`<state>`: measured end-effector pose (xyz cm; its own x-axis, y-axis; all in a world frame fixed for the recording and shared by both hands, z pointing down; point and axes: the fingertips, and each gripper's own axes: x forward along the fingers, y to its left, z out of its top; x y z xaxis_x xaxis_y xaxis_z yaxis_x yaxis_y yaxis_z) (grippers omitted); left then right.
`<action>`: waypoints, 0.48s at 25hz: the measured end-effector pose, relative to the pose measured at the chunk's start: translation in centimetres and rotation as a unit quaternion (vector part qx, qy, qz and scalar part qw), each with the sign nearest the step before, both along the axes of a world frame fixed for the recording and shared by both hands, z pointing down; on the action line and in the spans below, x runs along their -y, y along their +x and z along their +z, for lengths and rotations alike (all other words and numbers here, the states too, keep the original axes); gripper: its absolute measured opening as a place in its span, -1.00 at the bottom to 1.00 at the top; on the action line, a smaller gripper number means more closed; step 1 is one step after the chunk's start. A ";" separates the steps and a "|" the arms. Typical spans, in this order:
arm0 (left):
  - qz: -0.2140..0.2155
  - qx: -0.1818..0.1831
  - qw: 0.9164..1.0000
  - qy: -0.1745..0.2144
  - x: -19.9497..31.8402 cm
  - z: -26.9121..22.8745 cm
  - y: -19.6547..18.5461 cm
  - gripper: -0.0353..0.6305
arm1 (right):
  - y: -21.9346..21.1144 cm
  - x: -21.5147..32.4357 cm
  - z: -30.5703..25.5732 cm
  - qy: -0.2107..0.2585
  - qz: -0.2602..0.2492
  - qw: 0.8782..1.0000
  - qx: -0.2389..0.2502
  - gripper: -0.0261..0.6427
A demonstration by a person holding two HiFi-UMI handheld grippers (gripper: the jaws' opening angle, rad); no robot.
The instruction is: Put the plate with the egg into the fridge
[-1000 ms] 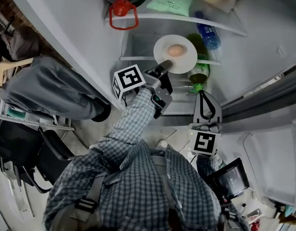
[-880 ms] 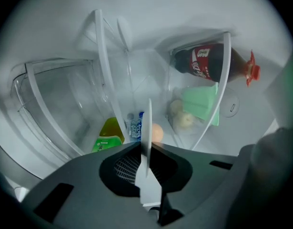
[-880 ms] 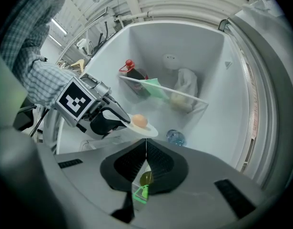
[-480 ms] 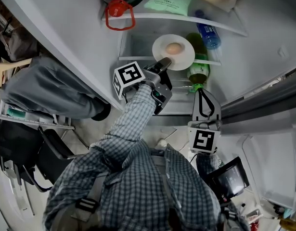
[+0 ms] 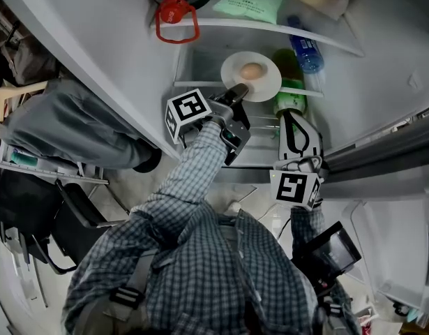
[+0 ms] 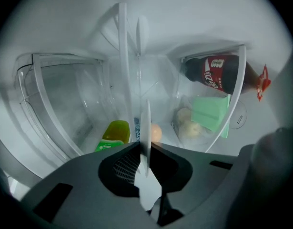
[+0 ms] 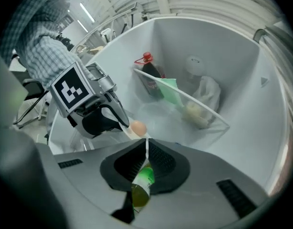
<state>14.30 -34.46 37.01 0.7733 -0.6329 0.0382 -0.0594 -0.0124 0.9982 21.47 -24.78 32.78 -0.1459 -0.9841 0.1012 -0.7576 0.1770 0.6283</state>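
Right gripper [image 5: 290, 118] has risen, fingers together; left gripper [image 5: 239, 92] fingers clamp the plate [image 5: 269, 82] by its rim.

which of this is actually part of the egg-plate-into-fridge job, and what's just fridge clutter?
Job:
- plate
- egg on it
- left claw, shut on the plate's rim
- fridge

Lying about:
- green bottle
- blue bottle
- green packet
- cola bottle
- right claw, shut, holding nothing

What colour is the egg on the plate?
Pale orange-brown. The egg shows best in the head view, sitting on the white plate.
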 end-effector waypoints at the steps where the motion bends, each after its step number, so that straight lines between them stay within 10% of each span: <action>1: -0.002 0.001 1.000 -0.001 0.0 0.1 0.0 -0.81 | -0.2 0.3 0.2 -0.004 -0.004 1.000 -0.016 -0.90; 12: -0.008 -0.003 1.000 -0.007 0.2 0.5 -0.3 -0.81 | -2.9 3.3 2.6 -0.029 -0.048 0.976 -0.209 -0.76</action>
